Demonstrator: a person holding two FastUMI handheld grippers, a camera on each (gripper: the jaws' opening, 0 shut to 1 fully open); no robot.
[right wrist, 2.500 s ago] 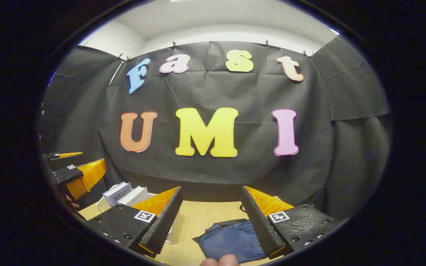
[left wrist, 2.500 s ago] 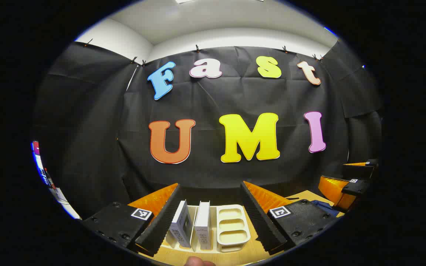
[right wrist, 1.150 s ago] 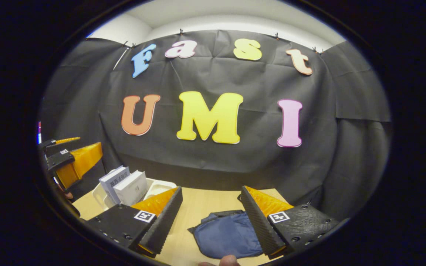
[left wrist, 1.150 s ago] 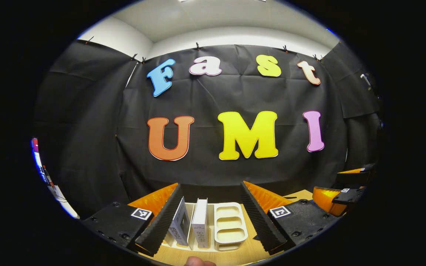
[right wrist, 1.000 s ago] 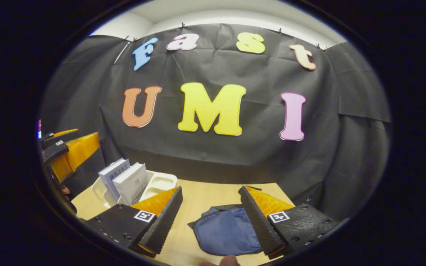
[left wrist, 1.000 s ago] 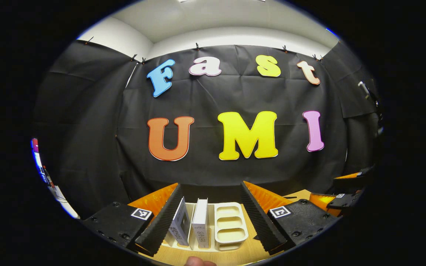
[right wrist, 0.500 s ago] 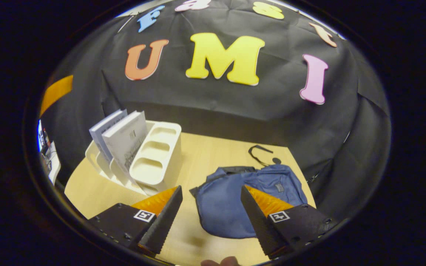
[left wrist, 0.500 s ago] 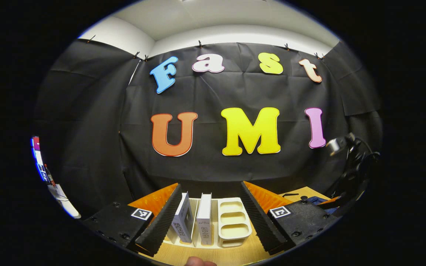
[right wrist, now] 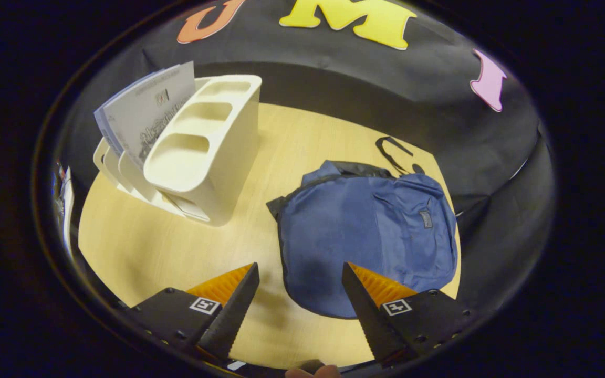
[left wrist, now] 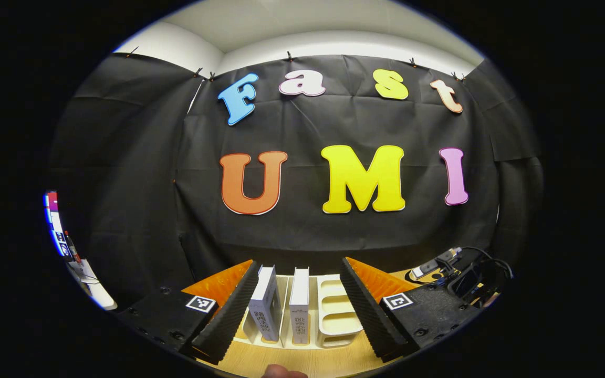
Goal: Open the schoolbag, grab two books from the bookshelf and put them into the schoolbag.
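A dark blue schoolbag lies flat on the wooden table, its flap shut. My right gripper hovers above the bag's near left edge, tilted down, open and holding nothing. A cream bookshelf rack stands to the left with two white books upright in its far slots. In the left gripper view the two books stand in the rack right ahead, between the fingers of my left gripper, which is open and apart from them.
A black strap trails from the bag's top toward the black cloth wall. The other gripper's body with cables shows at the right in the left gripper view. Bare tabletop lies in front of the rack.
My right gripper rose and pitched downward, so the bag and rack now lie below it. The left gripper crept slightly closer to the books. Both stayed open.
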